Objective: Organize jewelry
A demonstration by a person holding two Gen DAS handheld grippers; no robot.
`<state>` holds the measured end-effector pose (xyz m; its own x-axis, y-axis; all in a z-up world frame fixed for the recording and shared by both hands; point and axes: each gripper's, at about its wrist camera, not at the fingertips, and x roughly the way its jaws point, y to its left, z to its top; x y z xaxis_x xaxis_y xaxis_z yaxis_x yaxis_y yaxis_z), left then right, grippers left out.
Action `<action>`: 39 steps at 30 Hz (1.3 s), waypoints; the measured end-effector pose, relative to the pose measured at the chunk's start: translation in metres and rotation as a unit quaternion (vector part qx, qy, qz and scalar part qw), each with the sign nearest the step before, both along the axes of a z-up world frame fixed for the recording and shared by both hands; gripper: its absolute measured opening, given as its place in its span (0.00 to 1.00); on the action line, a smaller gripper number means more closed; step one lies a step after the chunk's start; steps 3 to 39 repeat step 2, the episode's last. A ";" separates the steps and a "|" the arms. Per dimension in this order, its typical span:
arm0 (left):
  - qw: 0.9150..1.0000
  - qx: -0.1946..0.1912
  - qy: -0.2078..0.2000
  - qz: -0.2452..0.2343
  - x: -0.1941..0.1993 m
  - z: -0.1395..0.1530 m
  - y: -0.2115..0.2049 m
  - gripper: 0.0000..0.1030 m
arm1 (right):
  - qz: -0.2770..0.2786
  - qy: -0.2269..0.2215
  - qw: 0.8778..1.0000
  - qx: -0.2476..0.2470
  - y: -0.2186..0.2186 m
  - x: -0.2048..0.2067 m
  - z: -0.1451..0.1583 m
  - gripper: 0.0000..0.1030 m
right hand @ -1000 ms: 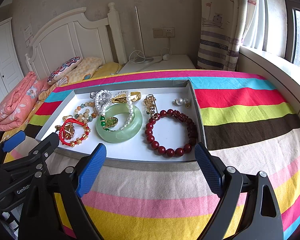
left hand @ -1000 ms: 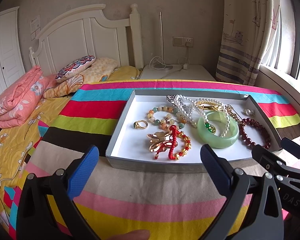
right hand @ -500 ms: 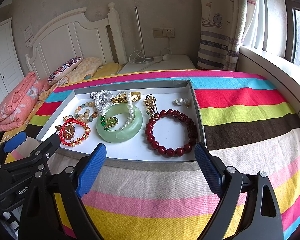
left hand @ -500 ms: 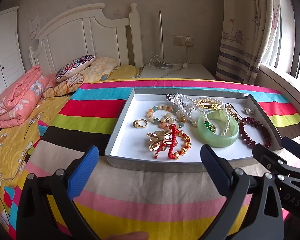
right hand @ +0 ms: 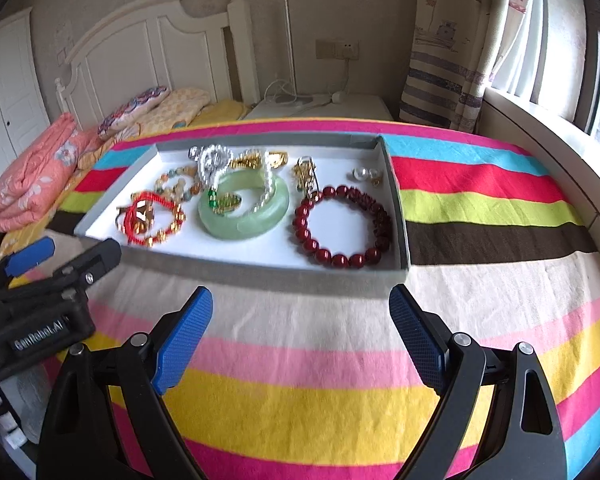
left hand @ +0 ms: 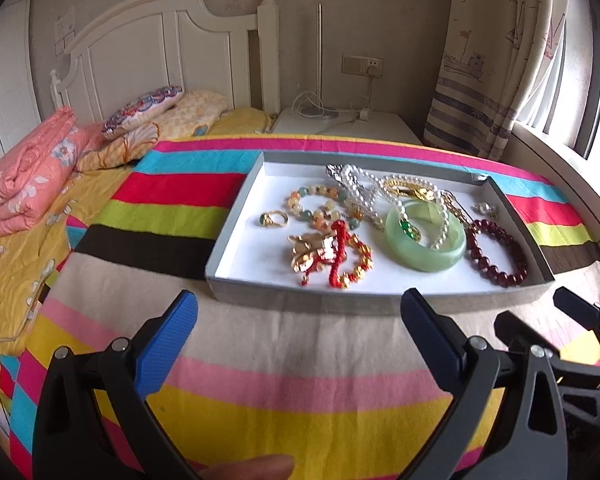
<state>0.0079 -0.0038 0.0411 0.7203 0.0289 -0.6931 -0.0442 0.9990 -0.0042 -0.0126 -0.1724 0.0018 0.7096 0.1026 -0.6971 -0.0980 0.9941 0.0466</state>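
Note:
A grey tray (left hand: 236,236) (right hand: 398,216) with a white floor lies on the striped bed cover. In it are a green jade bangle (left hand: 424,254) (right hand: 244,220), a dark red bead bracelet (left hand: 496,254) (right hand: 342,226), a red-and-gold string bracelet (left hand: 334,258) (right hand: 152,216), a gold ring (left hand: 274,219), a pastel bead bracelet (left hand: 318,206), pearl strands (left hand: 416,192) (right hand: 266,180) and pearl earrings (right hand: 364,174). My left gripper (left hand: 298,326) and right gripper (right hand: 300,322) both hover open and empty just in front of the tray's near wall.
The striped cover (left hand: 300,380) spreads over the bed. Folded pink quilt (left hand: 24,176) and pillows (left hand: 144,110) lie at the left by the white headboard (left hand: 160,48). A white nightstand (left hand: 340,124) with cables, a curtain (left hand: 496,60) and a window ledge (right hand: 540,140) lie beyond and right.
Both grippers have crept slightly closer to the tray and stay open. The right view has tipped a little. The jewelry has not moved.

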 end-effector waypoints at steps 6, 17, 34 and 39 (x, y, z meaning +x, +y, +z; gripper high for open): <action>1.000 -0.002 0.018 -0.006 -0.011 -0.006 0.002 0.98 | 0.006 0.015 1.000 -0.010 -0.001 -0.011 -0.004 0.84; 1.000 -0.002 0.018 -0.006 -0.011 -0.006 0.002 0.98 | 0.006 0.015 1.000 -0.010 -0.001 -0.011 -0.004 0.84; 1.000 -0.002 0.018 -0.006 -0.011 -0.006 0.002 0.98 | 0.006 0.015 1.000 -0.010 -0.001 -0.011 -0.004 0.84; 1.000 -0.002 0.018 -0.006 -0.011 -0.006 0.002 0.98 | 0.006 0.015 1.000 -0.010 -0.001 -0.011 -0.004 0.84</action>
